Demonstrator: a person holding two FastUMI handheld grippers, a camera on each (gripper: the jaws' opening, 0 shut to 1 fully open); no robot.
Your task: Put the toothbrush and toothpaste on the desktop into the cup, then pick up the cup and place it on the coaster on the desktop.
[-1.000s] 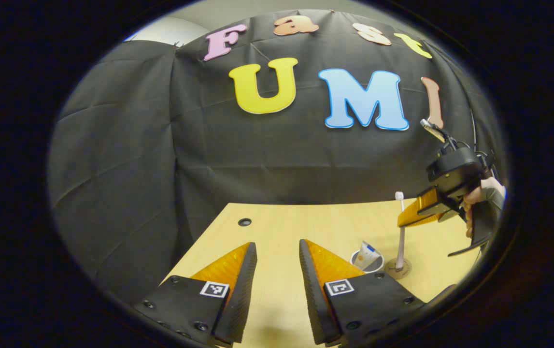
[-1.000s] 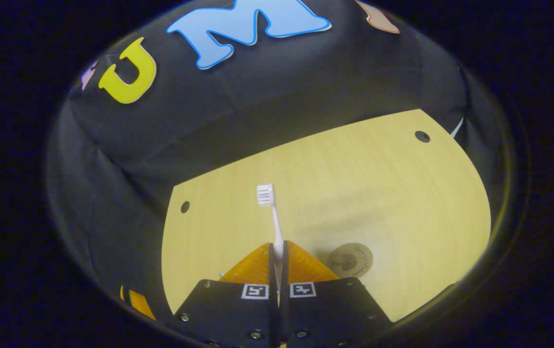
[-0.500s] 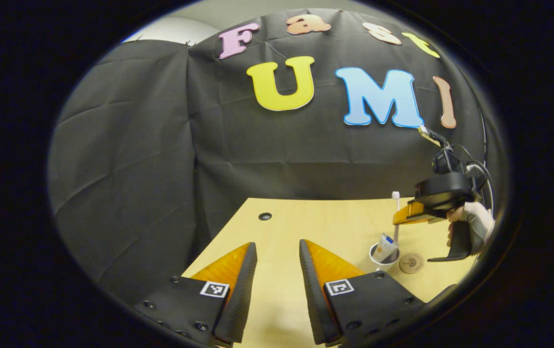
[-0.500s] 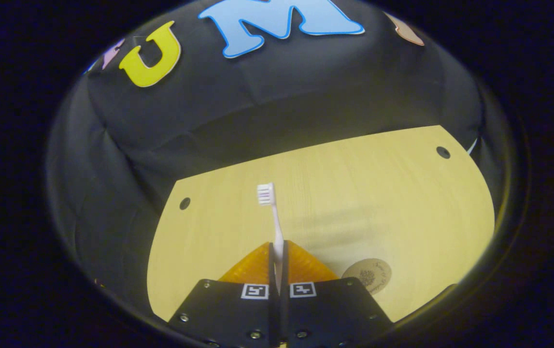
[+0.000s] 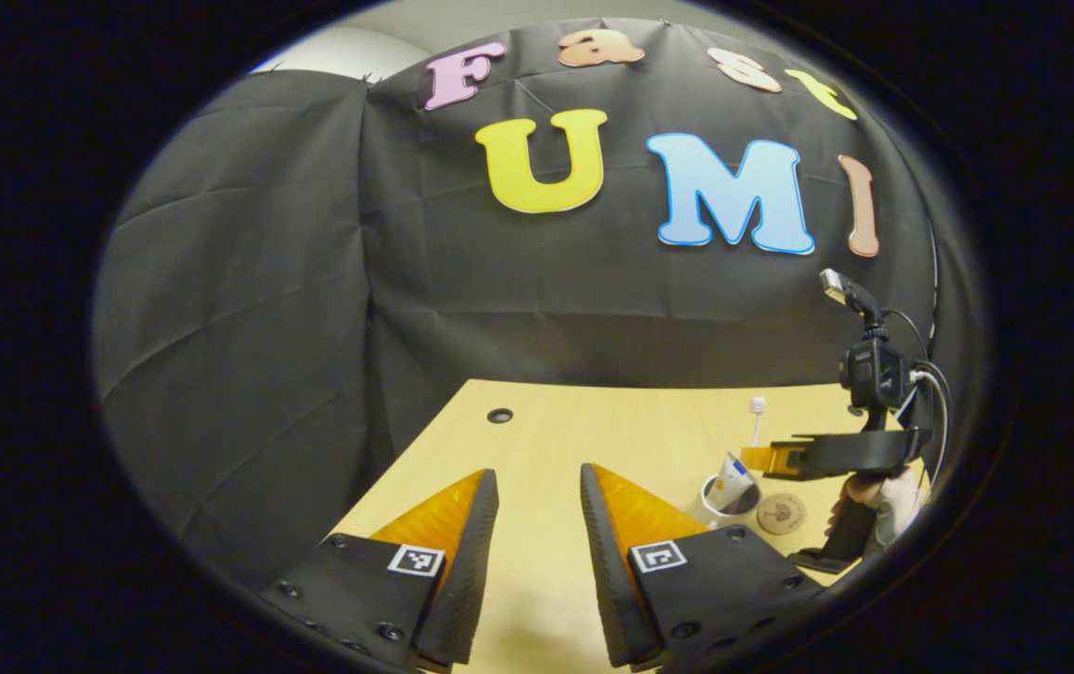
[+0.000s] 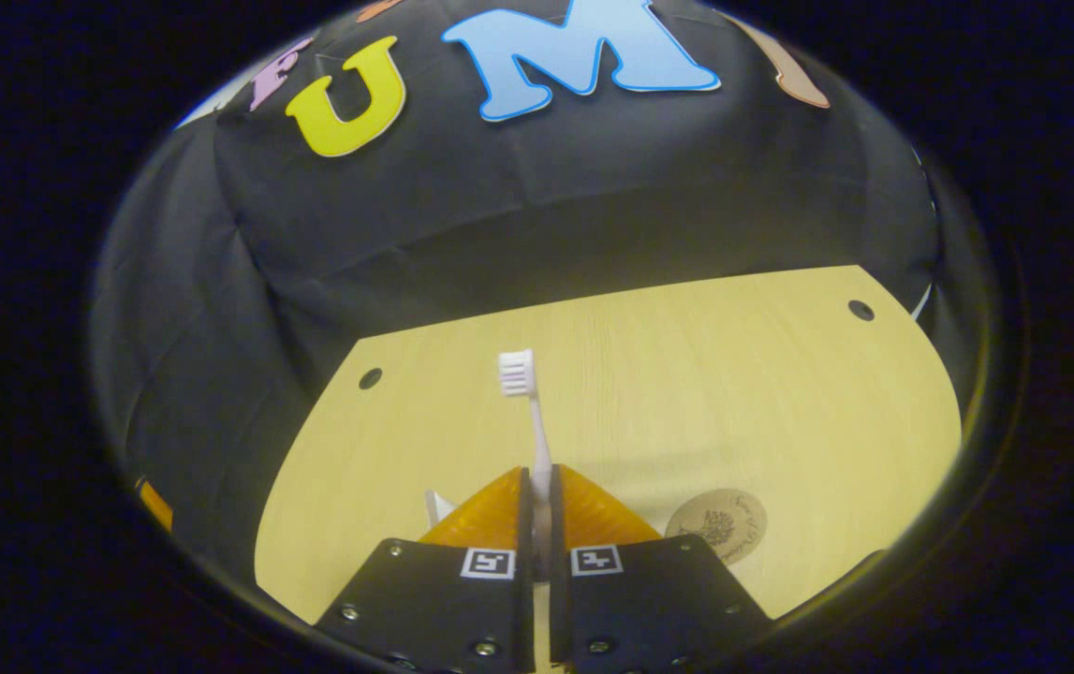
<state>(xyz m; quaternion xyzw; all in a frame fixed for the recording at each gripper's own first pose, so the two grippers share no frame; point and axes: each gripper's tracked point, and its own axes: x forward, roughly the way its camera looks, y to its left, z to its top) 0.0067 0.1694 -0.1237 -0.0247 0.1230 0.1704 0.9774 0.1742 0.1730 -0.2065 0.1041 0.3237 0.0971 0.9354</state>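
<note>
My right gripper point(image 6: 537, 473) is shut on a white toothbrush point(image 6: 541, 435), which stands upright with its bristle head up. In the left gripper view that right gripper point(image 5: 755, 458) hovers just over the white cup point(image 5: 731, 499), and the toothbrush point(image 5: 757, 412) rises above its fingers. The toothpaste tube point(image 5: 733, 468) leans in the cup. A white tip of the toothpaste tube point(image 6: 434, 506) peeks out left of my right fingers. The round brown coaster point(image 5: 781, 514) point(image 6: 728, 525) lies right beside the cup. My left gripper point(image 5: 538, 479) stands open over the near table.
The light wooden table point(image 5: 621, 435) point(image 6: 686, 374) has small dark cable holes point(image 5: 499, 415) point(image 6: 860, 310). A hand point(image 5: 878, 496) holds the right gripper's handle at the far right. The black cloth wall stands behind the table.
The right gripper has carried the toothbrush from above the coaster to over the cup and has come down lower. The left gripper stays open and has barely moved.
</note>
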